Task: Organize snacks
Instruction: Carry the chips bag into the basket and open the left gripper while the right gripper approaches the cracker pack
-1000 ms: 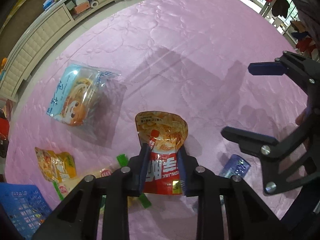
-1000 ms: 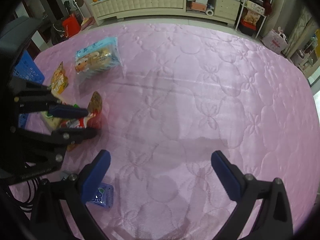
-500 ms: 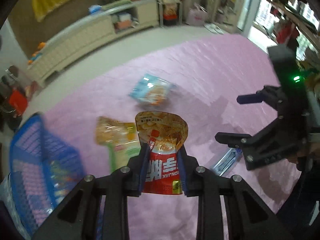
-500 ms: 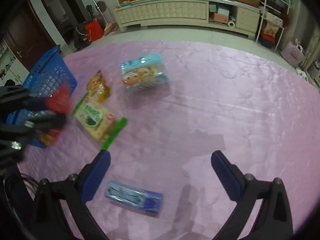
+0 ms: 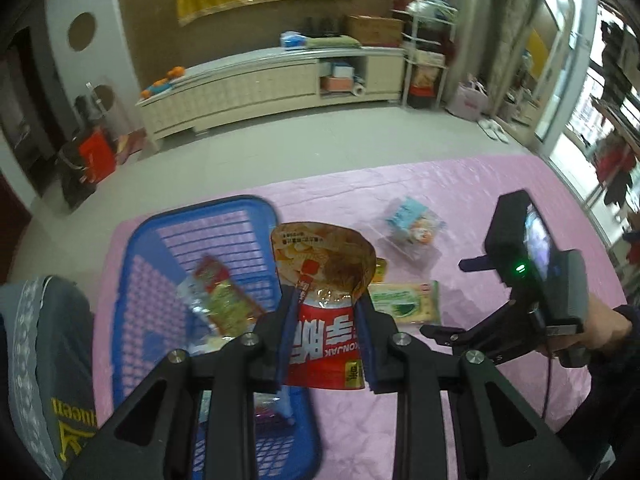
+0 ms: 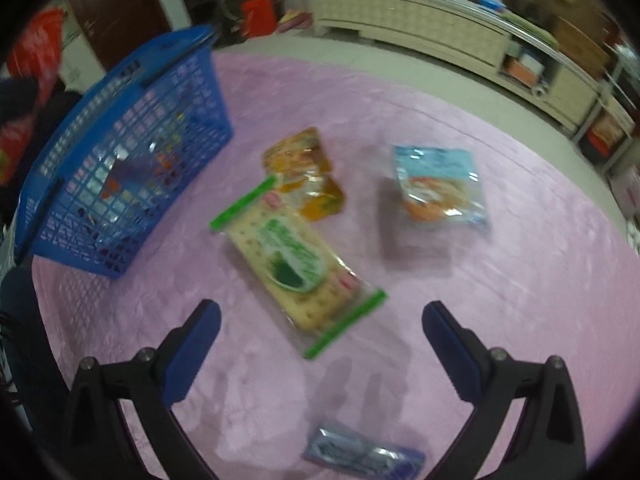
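My left gripper [image 5: 326, 338] is shut on a red konjac snack pouch [image 5: 322, 300] and holds it in the air at the right edge of a blue basket [image 5: 132, 264] with several snack packs inside. My right gripper [image 6: 320, 344] is open and empty above the pink cover; it also shows in the left wrist view [image 5: 452, 300]. In front of it lie a green-edged cracker pack [image 6: 298, 264], an orange pouch [image 6: 306, 172], a light blue noodle pack [image 6: 438, 184] and, close below, a dark blue pack [image 6: 364, 454]. The basket [image 6: 120, 160] stands to their left.
Everything lies on a pink quilted cover [image 6: 500, 280]. A grey bag [image 5: 44, 360] sits left of the basket. Beyond the cover are bare floor and a long cream cabinet [image 5: 272, 84].
My left gripper has swung left with the red pouch, from over the loose snacks to the basket's edge. The right gripper has turned left, so the basket and snacks have come into its view.
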A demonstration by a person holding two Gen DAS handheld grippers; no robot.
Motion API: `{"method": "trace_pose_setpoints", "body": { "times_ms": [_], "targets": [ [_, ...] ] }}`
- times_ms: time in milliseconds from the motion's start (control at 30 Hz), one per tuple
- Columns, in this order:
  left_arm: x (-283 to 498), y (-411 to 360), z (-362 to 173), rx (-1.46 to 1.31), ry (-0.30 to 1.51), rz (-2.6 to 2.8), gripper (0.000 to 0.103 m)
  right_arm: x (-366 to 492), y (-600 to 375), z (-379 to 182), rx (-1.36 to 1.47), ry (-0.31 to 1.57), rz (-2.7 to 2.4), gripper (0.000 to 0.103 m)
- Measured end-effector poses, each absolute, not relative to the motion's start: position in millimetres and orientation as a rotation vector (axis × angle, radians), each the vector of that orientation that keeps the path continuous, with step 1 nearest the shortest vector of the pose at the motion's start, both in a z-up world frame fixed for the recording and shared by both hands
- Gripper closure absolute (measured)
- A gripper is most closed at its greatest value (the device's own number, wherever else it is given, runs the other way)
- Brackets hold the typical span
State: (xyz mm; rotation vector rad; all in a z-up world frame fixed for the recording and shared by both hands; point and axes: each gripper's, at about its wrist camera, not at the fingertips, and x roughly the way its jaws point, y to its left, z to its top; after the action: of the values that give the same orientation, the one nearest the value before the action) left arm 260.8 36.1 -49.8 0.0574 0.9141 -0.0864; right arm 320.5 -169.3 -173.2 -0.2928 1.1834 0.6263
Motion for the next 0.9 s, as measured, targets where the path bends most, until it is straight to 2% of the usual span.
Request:
{"method": "trace_pose_setpoints", "body": {
  "times_ms": [233, 433, 700, 833, 900],
  "targets": [
    [259.4, 83.0, -43.1, -0.008, 0.906, 0.136, 0.076, 332.5, -120.2, -200.1, -0.478, 1.209, 0.653, 0.001],
    [275.9, 127.4, -68.2, -0.077, 0.999, 0.17, 0.076, 338.5, -104.2, -222.3, -0.524, 1.255, 0.661, 0.001],
    [283.7, 146.4, -108.3, 0.038, 1.116, 0.182, 0.076, 347.3, -107.5, -232.5, -0.474, 1.271, 0.64, 0.001],
    [285.4, 138.5, -118.8, 0.141, 1.126, 0.194, 0.074, 343.7, -109.2, -232.6, -0.443, 1.238, 0.625, 0.003],
    [285.1, 136.7, -125.1, 0.151, 1.138, 0.172, 0.072, 337.8, -116.2, -228.6, -0.437, 1.226, 0.621, 0.011]
  ]
}}
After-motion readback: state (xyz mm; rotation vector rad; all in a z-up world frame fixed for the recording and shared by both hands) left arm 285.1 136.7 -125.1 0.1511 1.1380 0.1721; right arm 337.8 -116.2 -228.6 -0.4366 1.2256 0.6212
